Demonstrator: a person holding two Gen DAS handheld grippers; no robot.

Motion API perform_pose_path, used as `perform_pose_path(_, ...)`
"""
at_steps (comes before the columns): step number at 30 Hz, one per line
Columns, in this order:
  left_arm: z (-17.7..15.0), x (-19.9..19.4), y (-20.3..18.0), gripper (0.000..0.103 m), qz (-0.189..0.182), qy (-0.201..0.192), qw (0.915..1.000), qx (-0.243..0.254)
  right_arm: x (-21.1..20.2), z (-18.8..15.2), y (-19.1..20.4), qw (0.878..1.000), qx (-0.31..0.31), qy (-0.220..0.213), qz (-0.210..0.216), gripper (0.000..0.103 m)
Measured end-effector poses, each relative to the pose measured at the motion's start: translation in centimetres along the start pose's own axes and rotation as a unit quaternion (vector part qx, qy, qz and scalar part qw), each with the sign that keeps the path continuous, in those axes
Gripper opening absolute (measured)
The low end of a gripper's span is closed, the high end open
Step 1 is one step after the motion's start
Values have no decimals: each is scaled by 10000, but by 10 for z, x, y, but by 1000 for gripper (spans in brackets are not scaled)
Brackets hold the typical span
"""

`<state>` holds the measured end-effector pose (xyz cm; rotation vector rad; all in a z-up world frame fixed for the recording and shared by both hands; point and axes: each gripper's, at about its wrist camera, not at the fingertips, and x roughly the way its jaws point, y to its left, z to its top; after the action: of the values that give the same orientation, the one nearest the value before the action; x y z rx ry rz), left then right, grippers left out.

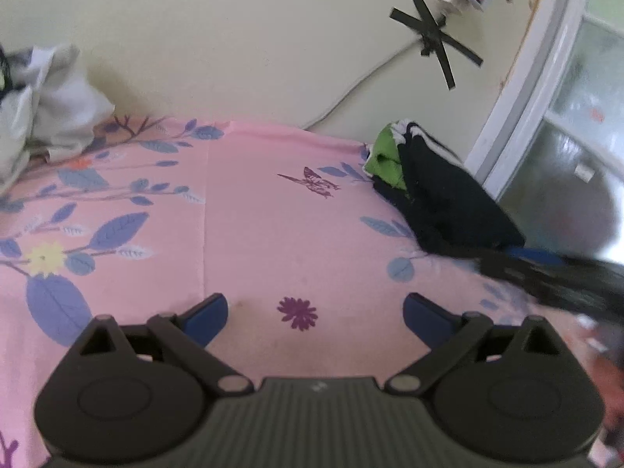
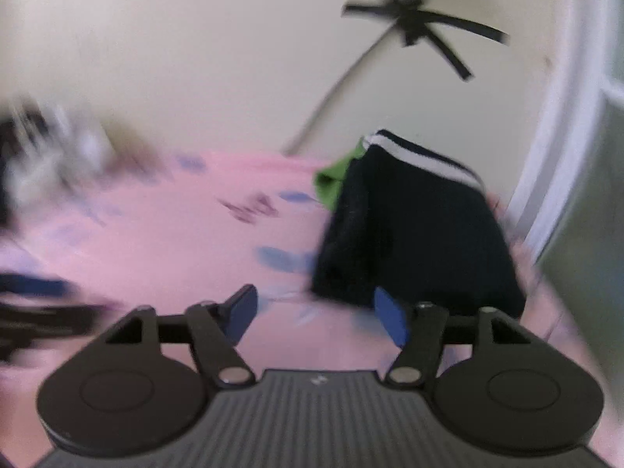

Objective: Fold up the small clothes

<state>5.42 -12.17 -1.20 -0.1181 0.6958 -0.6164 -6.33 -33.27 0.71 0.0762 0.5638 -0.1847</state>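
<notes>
Left claw (image 1: 315,318) open and empty above the pink bedsheet (image 1: 253,202); right claw (image 2: 314,314) open, empty, just before the folded dark shorts (image 2: 413,234) atop a green garment (image 2: 331,185).

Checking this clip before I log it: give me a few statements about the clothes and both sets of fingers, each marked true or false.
1. The dark folded garment has white stripes along its far edge. True.
2. The left gripper clamps a piece of clothing. False: its fingers stand apart over bare pink bedsheet.
3. Something green lies by the dark garment. True.
4. The right gripper is shut on the dark garment. False: it is open, nothing between its fingers.
5. A pale crumpled pile lies at the far left by the wall. True.
</notes>
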Motion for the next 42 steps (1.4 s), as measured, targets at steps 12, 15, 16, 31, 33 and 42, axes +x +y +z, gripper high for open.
perform_pose_path(12,-27,-13,-40,102,1070,152,9902,884,-99,-107,34,9829,1631,-528,-675,57)
perform_pose_path(15,-37,-25,-40,103,1029,162,9905,894,-106,-116,40,9769,1883,-553,-848,59)
perform_pose_path(16,-40,-28,-39,103,993,172,9908,898,-104,-117,42,9751,1969,-536,-865,60)
perform_pose_path(31,-51,-50,-37,103,1083,-195,9879,1092,-91,-102,46,9696,1942,-727,-1299,65)
perform_pose_path(33,-52,-50,-37,103,1101,-205,9876,1104,-87,-101,39,9670,2023,-756,-1355,65)
perform_pose_path(42,-54,-50,-41,103,1187,-267,9849,1230,-79,-114,22,9632,2305,-751,-1158,71)
